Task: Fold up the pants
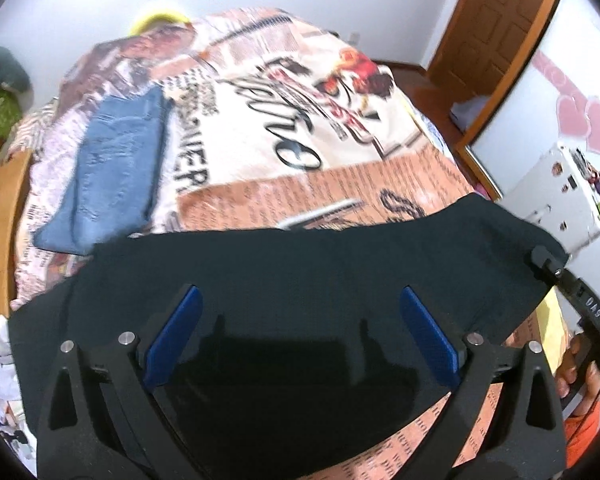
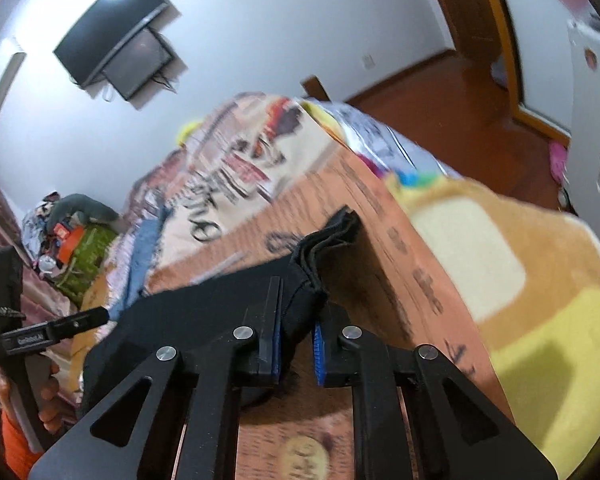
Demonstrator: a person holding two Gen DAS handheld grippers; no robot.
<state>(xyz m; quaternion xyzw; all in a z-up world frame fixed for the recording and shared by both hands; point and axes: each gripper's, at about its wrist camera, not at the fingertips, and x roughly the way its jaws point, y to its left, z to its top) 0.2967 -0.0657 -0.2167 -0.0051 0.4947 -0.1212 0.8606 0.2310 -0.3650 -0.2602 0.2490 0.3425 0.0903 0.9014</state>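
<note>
Fingers [image 2: 278, 340] of the right gripper [image 2: 296, 344] pinch a bunched corner of the black pants [image 1: 300, 272]; the left gripper [image 1: 300, 336] shows its blue pads spread wide over the cloth, gripping nothing. The pants hang lifted above the bed [image 1: 340, 184]. Best secure the opposite corner first, then carry both edges level.

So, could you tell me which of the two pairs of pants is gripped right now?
The black pants, pinched at one edge by the right gripper; the blue jeans lie untouched farther up the bed.
</note>
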